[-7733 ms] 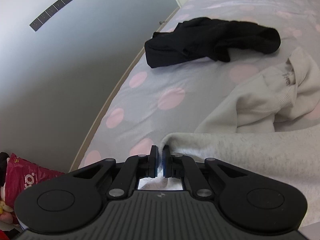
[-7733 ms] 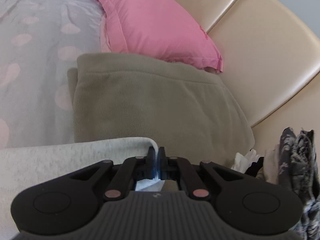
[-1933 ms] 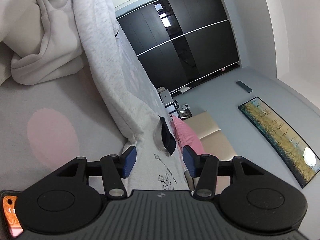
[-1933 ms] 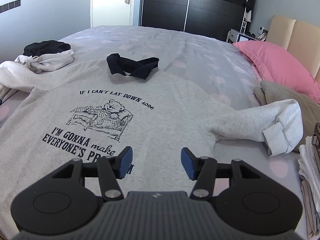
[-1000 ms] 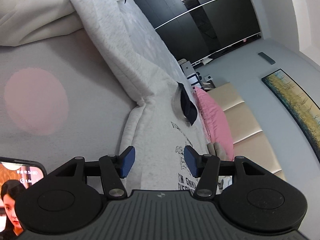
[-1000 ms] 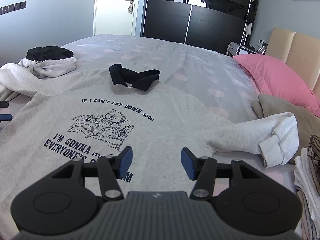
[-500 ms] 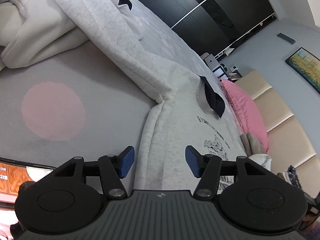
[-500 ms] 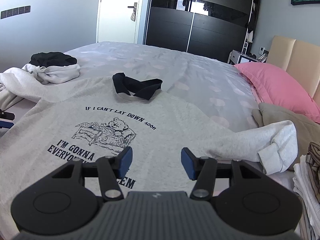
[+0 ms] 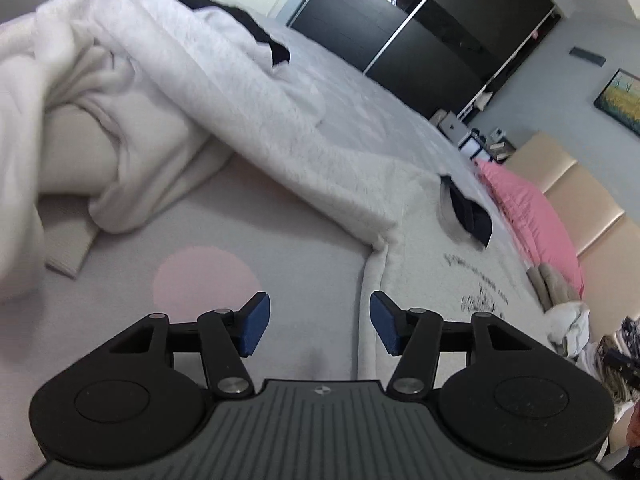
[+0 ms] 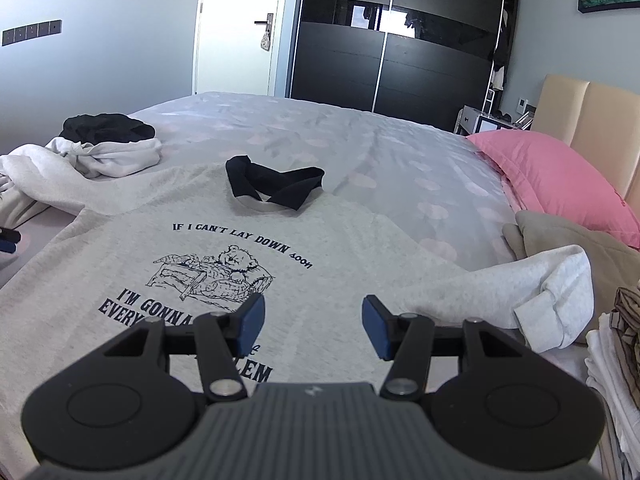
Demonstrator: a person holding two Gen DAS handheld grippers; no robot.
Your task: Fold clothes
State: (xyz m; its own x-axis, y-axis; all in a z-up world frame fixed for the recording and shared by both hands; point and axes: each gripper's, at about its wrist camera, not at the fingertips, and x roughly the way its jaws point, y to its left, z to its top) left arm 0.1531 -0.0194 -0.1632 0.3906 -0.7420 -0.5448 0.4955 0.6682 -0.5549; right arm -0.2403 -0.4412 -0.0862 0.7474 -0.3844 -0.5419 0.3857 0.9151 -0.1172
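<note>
Sweatshirt (image 10: 328,264) lay flat and print-up on the bed (image 10: 400,148), collar away from you, its long axis running straight ahead of your right claw (image 10: 313,322), which hung spread and empty over the hem. Your left claw (image 9: 318,326), also spread and empty, sat at the garment's left edge, nearer the left sleeve (image 9: 224,92). Print read "IF I CAN'T LAY DOWN soon"; the lower lines were partly hidden.

The grey sweatshirt (image 10: 328,264) reads "IF I CAN'T LAY DOWN soon", "I'M GONNA", the rest partly hidden.
</note>
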